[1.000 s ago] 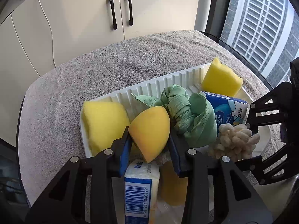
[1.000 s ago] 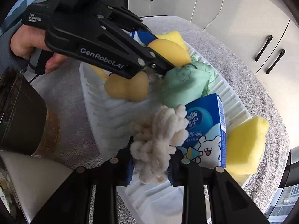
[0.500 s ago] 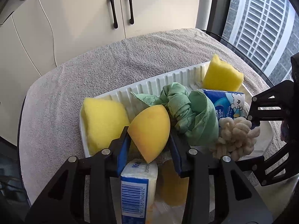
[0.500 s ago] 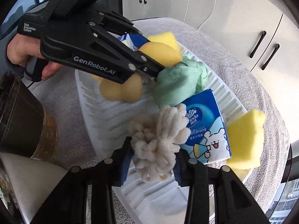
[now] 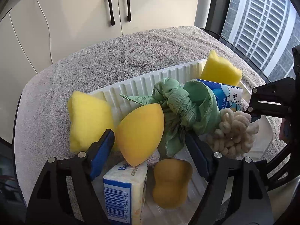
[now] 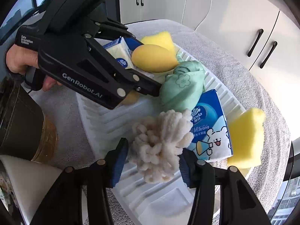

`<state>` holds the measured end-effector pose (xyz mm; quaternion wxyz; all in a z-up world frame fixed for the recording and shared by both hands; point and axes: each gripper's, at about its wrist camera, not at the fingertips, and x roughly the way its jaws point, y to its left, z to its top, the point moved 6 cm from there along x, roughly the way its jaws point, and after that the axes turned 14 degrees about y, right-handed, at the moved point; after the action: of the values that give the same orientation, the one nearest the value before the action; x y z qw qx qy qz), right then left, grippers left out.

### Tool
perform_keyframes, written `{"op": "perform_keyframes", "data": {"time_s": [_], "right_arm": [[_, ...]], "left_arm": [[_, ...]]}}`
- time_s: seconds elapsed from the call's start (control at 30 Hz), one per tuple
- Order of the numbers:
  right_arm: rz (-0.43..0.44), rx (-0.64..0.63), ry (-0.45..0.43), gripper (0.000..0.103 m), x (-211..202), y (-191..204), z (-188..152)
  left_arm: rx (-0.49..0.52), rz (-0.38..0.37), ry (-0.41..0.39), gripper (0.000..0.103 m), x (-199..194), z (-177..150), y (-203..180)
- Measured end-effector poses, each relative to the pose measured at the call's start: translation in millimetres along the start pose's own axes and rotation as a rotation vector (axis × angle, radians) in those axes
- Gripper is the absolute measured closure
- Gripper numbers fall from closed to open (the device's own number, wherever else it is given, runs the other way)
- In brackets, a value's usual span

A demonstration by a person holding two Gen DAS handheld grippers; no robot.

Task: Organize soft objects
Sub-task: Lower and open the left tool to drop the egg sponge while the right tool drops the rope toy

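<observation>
Left gripper [image 5: 150,148] jaws opening, pads clear of the yellow sponge [image 5: 140,133] in the tray [image 5: 168,75]; right gripper [image 6: 152,161] opening around the chenille puff [image 6: 161,146].

You have a grey towel [image 5: 105,65] spread over the round table, reaching its far edge. Behind the table stand cream cabinet doors [image 5: 150,3] with black handles [image 5: 110,8]. A thin white cable [image 5: 45,20] hangs down the cabinet front. A dark container [image 6: 22,123] sits at the table's left edge.
</observation>
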<state>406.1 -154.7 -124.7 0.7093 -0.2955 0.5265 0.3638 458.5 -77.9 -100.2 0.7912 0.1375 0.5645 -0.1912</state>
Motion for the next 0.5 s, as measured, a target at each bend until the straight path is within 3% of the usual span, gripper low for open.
{"op": "perform_keyframes", "data": {"time_s": [0.03, 0.07, 0.2, 0.5], "right_arm": [[0.001, 0.000, -0.006, 0.047, -1.3, -0.8, 0.3], [0.003, 0.002, -0.012, 0.043, -3.5, -1.1, 0.7], [0.011, 0.003, -0.038, 0.026, -15.2, -1.5, 0.9], [-0.011, 0.013, -0.051, 0.021, -23.4, -7.6, -2.7]], "left_arm": [[-0.002, -0.004, -0.002, 0.014, -1.0, 0.3, 0.0], [-0.004, -0.016, -0.008, 0.001, -2.8, 0.9, -0.9], [0.008, -0.008, -0.026, 0.000, -11.5, 3.6, -6.5], [-0.020, 0.019, -0.064, 0.000, -21.0, 8.5, -0.5]]}}
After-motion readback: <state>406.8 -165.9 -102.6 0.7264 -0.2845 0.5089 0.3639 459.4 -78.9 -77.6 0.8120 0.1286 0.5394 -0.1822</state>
